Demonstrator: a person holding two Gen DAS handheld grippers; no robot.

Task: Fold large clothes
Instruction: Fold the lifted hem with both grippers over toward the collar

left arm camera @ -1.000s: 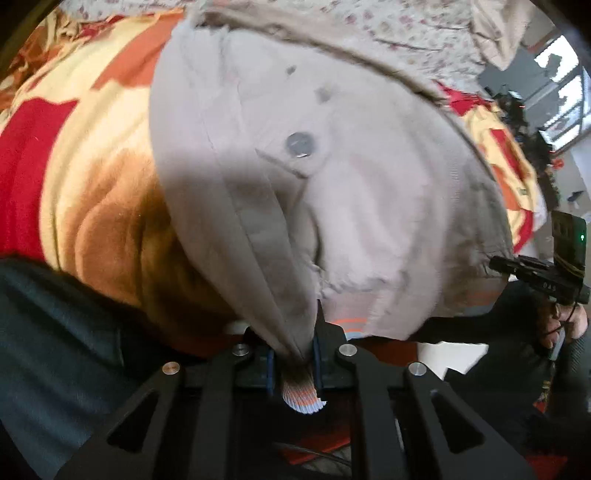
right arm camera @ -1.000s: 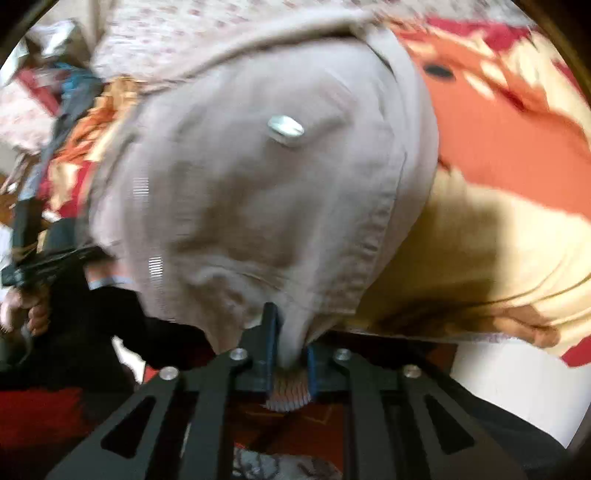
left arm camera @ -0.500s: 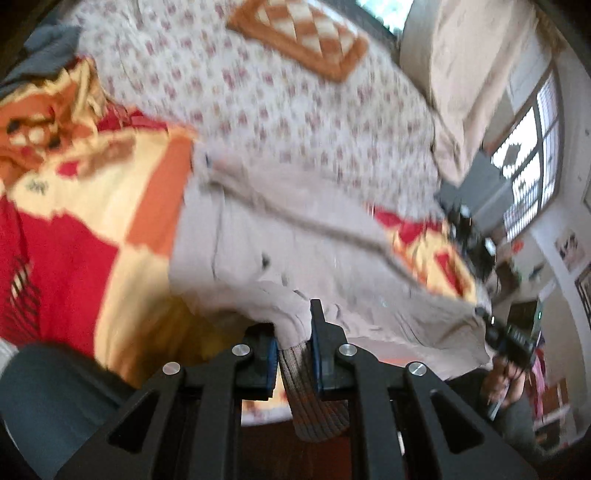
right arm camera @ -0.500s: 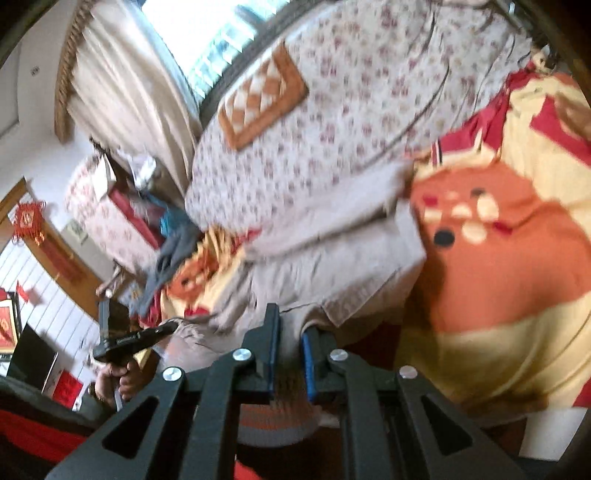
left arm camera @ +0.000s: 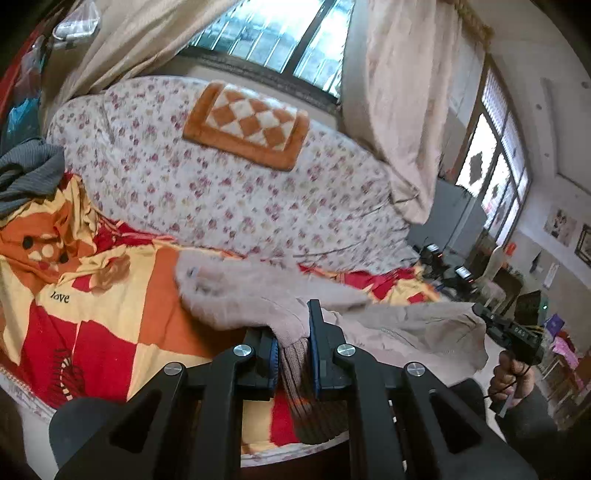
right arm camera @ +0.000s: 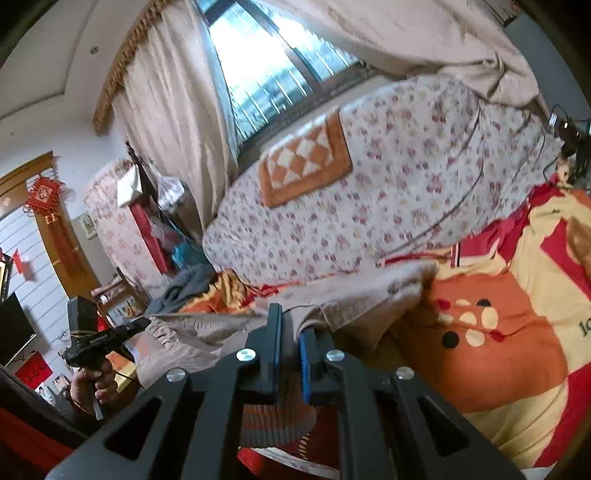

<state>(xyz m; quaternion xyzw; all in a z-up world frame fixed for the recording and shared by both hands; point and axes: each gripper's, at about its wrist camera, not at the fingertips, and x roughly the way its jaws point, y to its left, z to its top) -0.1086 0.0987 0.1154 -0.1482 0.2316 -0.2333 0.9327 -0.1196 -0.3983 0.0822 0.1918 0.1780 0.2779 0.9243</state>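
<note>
Matt beige cloth jacket (left arm camera: 406,325), ribbed knit cuff (left arm camera: 295,365); fleecy blanket (left arm camera: 110,314).

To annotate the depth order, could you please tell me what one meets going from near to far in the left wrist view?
left hand-held gripper → beige jacket → floral quilt → checkered orange cushion → window.

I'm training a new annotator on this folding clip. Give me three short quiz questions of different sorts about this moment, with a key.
1. True or false: both tongs are shut on the beige jacket.
2. What lies under the jacket: A) a bare floor, B) a red, orange and yellow blanket, C) a glass table?
3. Which part of the jacket do the left tongs pinch?

Key: 1 true, the right tongs included; 2 B; 3 its ribbed knit hem.
</note>
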